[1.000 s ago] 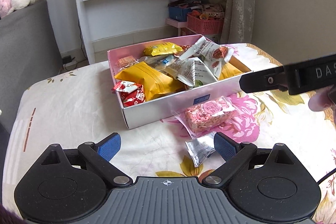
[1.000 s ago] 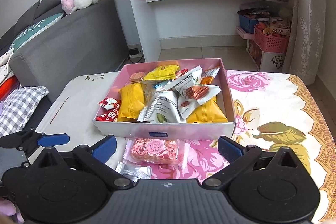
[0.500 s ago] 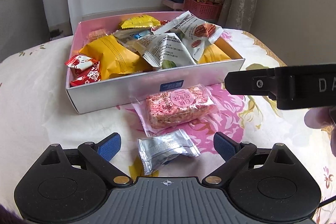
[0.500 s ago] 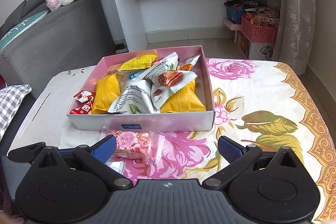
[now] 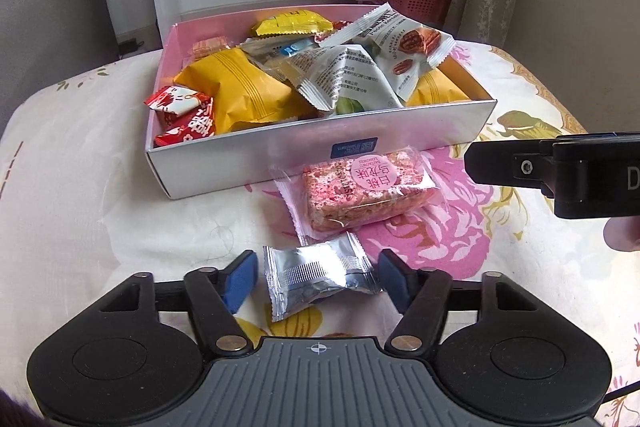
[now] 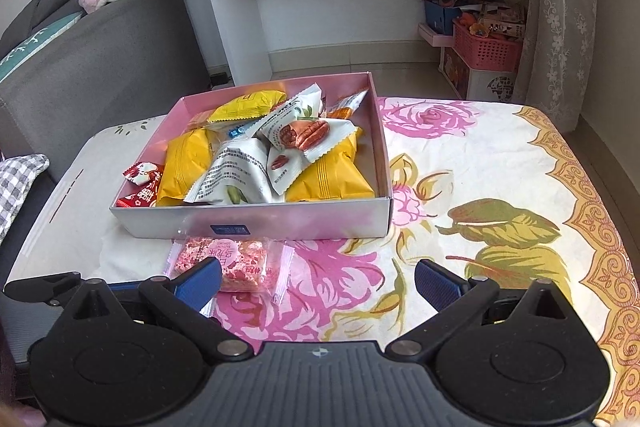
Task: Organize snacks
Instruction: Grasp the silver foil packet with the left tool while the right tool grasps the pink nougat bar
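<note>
A small silver packet [image 5: 316, 275] lies on the floral cloth between the blue pads of my left gripper [image 5: 318, 277]. Its jaws are closing on the packet, each pad close beside one crimped end. Just beyond lies a pink nougat bar [image 5: 364, 191] in clear wrap, against the front wall of the pink snack box [image 5: 280, 163], which holds several yellow, white and red packets. My right gripper [image 6: 318, 283] hovers open over the cloth with nothing between its fingers. Its left finger [image 6: 200, 281] overlaps the nougat bar [image 6: 236, 259] in front of the box [image 6: 248, 223].
The right gripper's black body [image 5: 560, 175] reaches in from the right, beside the nougat bar. A grey sofa [image 6: 100, 67] stands left of the table. Behind are a white shelf unit [image 6: 320, 7] and pink baskets [image 6: 488, 51]. Bare floral cloth [image 6: 500, 167] lies right of the box.
My left gripper came forward and down until the silver packet sat between its pads, then its jaws narrowed around it. The right gripper sank a little nearer the cloth.
</note>
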`<action>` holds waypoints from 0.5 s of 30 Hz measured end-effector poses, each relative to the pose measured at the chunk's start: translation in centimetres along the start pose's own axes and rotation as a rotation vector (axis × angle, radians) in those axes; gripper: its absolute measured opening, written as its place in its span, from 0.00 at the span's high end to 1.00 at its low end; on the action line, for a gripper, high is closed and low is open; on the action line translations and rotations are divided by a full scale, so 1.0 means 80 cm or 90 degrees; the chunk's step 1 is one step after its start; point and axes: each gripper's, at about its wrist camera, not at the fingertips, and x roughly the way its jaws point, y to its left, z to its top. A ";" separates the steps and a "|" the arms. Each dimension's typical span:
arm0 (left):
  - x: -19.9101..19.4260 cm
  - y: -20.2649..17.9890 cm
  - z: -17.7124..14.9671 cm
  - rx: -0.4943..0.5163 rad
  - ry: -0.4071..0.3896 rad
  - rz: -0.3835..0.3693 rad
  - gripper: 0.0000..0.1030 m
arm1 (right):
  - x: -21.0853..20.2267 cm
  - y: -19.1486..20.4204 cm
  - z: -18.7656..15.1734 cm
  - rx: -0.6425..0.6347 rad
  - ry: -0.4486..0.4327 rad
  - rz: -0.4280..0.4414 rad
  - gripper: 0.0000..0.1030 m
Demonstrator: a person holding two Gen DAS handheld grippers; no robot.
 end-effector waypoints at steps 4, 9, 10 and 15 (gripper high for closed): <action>-0.005 0.011 0.002 0.003 0.015 0.012 0.73 | 0.005 0.000 0.001 0.012 0.006 -0.001 0.07; -0.013 0.034 0.001 -0.038 0.019 0.004 0.76 | 0.013 0.003 0.001 0.026 0.017 -0.002 0.07; -0.014 0.037 0.001 -0.041 0.019 0.005 0.78 | 0.015 0.005 0.001 0.028 0.020 -0.001 0.07; -0.025 0.053 0.001 -0.052 0.014 0.001 0.83 | 0.026 0.016 0.002 0.032 0.033 0.010 0.07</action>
